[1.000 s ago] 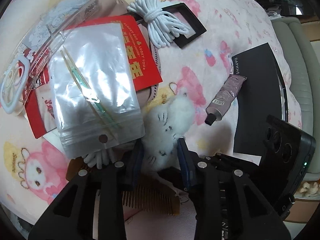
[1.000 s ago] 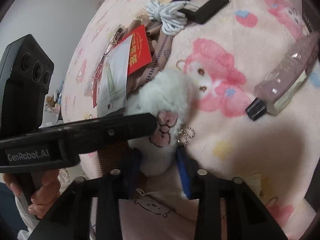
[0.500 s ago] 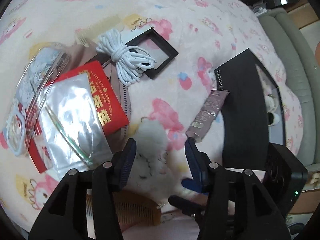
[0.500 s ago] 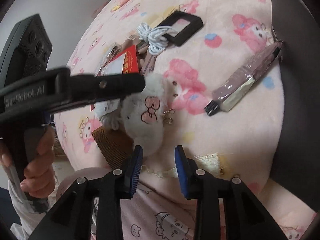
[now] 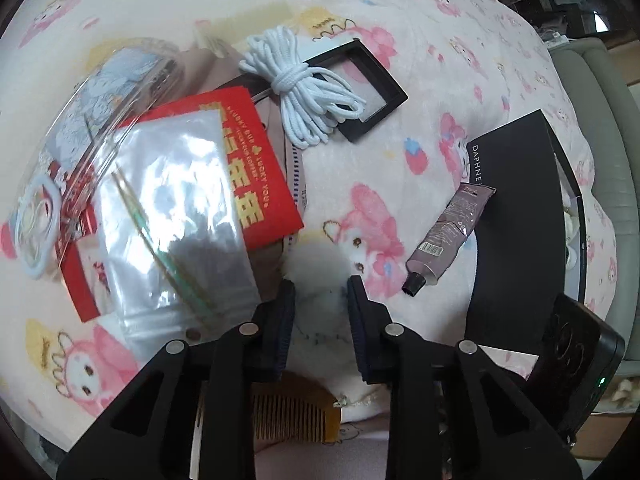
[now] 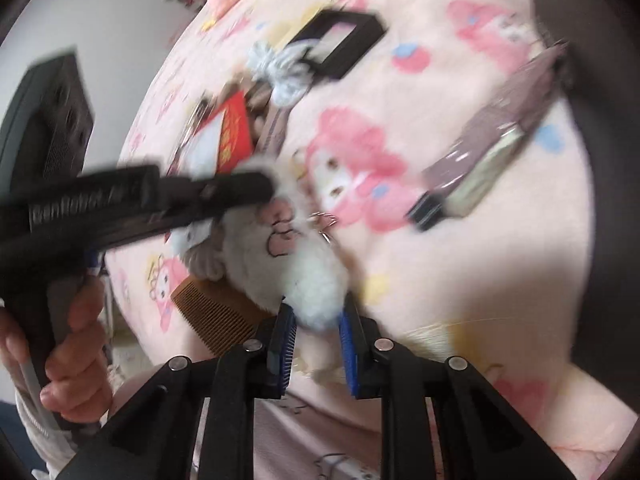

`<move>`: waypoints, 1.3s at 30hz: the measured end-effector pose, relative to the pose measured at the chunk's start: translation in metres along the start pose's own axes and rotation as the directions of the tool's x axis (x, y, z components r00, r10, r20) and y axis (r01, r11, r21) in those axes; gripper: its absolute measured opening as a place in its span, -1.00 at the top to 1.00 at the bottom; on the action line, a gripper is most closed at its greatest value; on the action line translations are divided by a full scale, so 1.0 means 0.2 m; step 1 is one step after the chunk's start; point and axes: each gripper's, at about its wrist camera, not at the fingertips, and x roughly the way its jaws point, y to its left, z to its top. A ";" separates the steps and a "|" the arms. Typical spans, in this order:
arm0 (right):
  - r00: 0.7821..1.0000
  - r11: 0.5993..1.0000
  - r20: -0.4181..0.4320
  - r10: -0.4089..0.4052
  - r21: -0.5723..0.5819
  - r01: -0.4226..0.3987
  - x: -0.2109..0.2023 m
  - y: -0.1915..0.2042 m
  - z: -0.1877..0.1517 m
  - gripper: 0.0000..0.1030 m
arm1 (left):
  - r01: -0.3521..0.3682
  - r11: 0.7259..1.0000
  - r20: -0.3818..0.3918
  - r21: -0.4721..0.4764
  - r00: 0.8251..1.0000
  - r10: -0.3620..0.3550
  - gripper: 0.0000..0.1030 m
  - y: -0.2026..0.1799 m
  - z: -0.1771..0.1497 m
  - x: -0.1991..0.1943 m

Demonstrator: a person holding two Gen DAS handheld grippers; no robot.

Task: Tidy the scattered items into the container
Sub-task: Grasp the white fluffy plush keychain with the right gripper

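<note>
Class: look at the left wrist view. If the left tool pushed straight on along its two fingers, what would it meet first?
The fluffy white plush toy. It already sits between the closing fingers of the left tool. Beyond it lies only the pink patterned blanket, though depth is hard to judge here.

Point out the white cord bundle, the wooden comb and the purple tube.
white cord bundle [image 5: 306,92]: left wrist view, on the knotted middle of the coil.
wooden comb [image 5: 296,420]: left wrist view, on its teeth.
purple tube [image 5: 448,232]: left wrist view, on the tube's body.

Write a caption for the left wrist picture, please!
Left tongs closing around a white plush on a pink blanket.
</note>
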 end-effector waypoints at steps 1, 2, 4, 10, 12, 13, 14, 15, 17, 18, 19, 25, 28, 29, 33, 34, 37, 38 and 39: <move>0.999 1.000 0.037 -0.028 0.008 0.027 -0.04 -0.01 0.00 0.66 | 0.020 1.000 -0.013 -0.014 1.000 -0.020 0.51 0.01 -0.02 0.00; 0.996 0.998 0.074 -0.057 0.018 0.056 -0.08 -0.02 0.01 0.66 | 0.036 0.999 -0.025 -0.016 0.999 -0.037 0.51 0.00 -0.04 -0.01; 0.989 0.996 0.125 -0.083 0.036 0.079 -0.14 -0.04 0.02 0.66 | 0.032 0.999 -0.023 0.002 0.999 -0.032 0.46 0.00 -0.06 -0.02; 0.993 1.000 0.119 -0.006 0.025 0.003 -0.21 -0.10 0.04 0.12 | 0.040 0.999 0.023 -0.010 0.999 -0.040 0.18 0.01 -0.04 -0.05; 0.996 0.999 0.085 0.023 0.026 -0.025 -0.16 -0.09 0.05 0.05 | 0.029 1.000 0.020 -0.005 0.999 -0.029 0.18 0.01 0.00 -0.03; 0.998 0.999 0.062 0.031 0.029 -0.033 -0.13 -0.08 0.05 0.05 | 0.033 0.999 0.013 -0.005 0.999 -0.033 0.18 0.02 0.02 -0.02; 0.998 0.999 0.044 0.040 0.030 -0.041 -0.10 -0.07 0.05 0.05 | 0.031 1.000 0.004 -0.004 1.000 -0.031 0.18 0.01 0.03 0.00; 0.998 0.998 0.034 0.046 0.031 -0.047 -0.08 -0.07 0.05 0.06 | 0.028 1.000 -0.008 0.003 1.000 -0.028 0.19 0.01 0.04 0.03; 0.999 0.998 0.023 0.050 0.035 -0.050 -0.02 -0.07 0.06 0.07 | 0.031 0.999 -0.045 0.019 0.999 -0.030 0.22 -0.01 0.05 0.07; 0.998 0.997 0.019 0.063 0.044 -0.064 0.00 -0.07 0.07 0.18 | 0.025 1.000 -0.046 0.019 0.999 -0.024 0.25 -0.01 0.04 0.07; 0.997 0.995 0.018 0.075 0.058 -0.076 0.01 -0.08 0.07 0.22 | 0.033 0.999 -0.039 0.016 0.999 -0.032 0.33 0.00 0.04 0.05; 0.991 0.997 0.101 0.083 -0.006 -0.082 -0.16 -0.01 0.06 0.45 | 0.146 0.989 0.026 0.024 0.989 -0.146 0.53 -0.08 -0.10 -0.12; 0.978 0.992 0.165 0.125 -0.054 -0.118 -0.36 0.03 0.03 0.47 | 0.195 0.979 0.062 0.060 0.978 -0.199 0.53 -0.19 -0.19 -0.21; 0.975 0.991 0.182 0.129 -0.070 -0.118 -0.42 0.03 0.03 0.47 | 0.193 0.979 0.077 0.073 0.977 -0.198 0.53 -0.22 -0.21 -0.23; 0.972 0.995 0.223 0.068 -0.085 -0.050 -0.54 0.01 -0.01 0.47 | 0.160 0.985 0.106 0.062 0.980 -0.166 0.53 -0.27 -0.23 -0.24; 0.974 0.996 0.222 0.054 -0.076 -0.038 -0.56 -0.01 -0.02 0.47 | 0.151 0.987 0.105 0.046 0.982 -0.155 0.53 -0.26 -0.23 -0.23; 0.976 0.996 0.206 0.067 -0.077 -0.052 -0.55 -0.04 -0.03 0.51 | 0.099 0.995 0.106 0.006 0.989 -0.099 0.52 -0.23 -0.22 -0.20; 0.977 0.996 0.208 0.050 -0.080 -0.033 -0.54 -0.03 -0.04 0.51 | 0.082 0.997 0.107 -0.005 0.991 -0.081 0.52 -0.23 -0.22 -0.18; 0.978 0.996 0.206 0.022 -0.087 -0.004 -0.53 -0.02 -0.04 0.51 | 0.075 0.997 0.106 -0.020 0.992 -0.072 0.47 -0.21 -0.22 -0.17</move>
